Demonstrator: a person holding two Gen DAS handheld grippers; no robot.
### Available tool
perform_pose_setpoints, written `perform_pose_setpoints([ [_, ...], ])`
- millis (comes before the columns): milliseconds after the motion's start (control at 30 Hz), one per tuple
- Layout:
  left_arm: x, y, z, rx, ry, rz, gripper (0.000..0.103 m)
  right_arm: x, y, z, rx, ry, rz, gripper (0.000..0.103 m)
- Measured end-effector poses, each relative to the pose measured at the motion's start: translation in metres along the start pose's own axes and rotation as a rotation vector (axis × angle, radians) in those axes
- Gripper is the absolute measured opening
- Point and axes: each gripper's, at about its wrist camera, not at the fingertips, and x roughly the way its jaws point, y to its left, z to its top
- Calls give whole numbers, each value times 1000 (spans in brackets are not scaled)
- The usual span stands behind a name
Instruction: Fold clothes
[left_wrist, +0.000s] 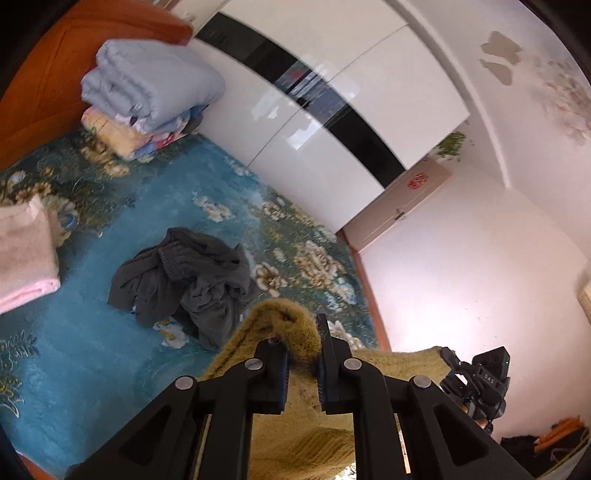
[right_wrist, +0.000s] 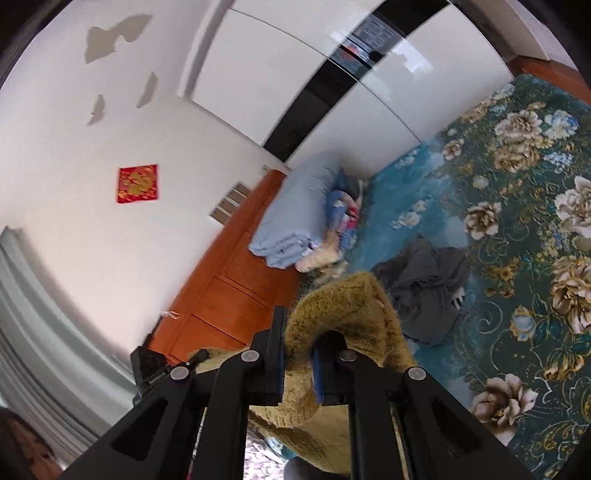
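Both claws are clamped on the same fuzzy mustard-yellow knitted sweater, which hangs in the air above the near part of the bed. Nearest the left wrist camera, the left gripper pinches a bunched fold of the knit between its blue-padded fingers, the wool humping up over the fingertips and draping down below the arms. The right gripper clenches another rolled edge of the same sweater, with the cloth arching over its right finger and falling away beneath. In the left view the right gripper's black body shows at the far end of the stretched knit edge.

Just beyond the sweater, a crumpled dark grey garment lies in a heap on the bed's teal floral bedspread. To the left of that heap, well apart from it, a folded pale pink cloth sits at the picture's edge. Farther up the bed, against the orange wooden headboard, a folded light blue quilt is stacked on a floral-patterned blanket. Behind the bed stands a glossy white wardrobe crossed by a black band. A red square decoration hangs on the white wall above the headboard, where paint has flaked off in patches.
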Motion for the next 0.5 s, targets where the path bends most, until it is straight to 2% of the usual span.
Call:
perform_pose_setpoints([
  [100, 51, 26, 18, -52, 62, 71, 12, 59, -54, 8, 79, 43, -85, 12],
  [233, 106, 73, 12, -105, 97, 114, 12, 107, -101, 15, 91, 33, -165, 12],
  [367, 133, 107, -16, -128, 187, 175, 12, 134, -139, -3, 147, 89, -235, 12],
  [500, 159, 161, -74, -221, 307, 264, 12, 145, -199, -55, 268, 217, -320, 12],
])
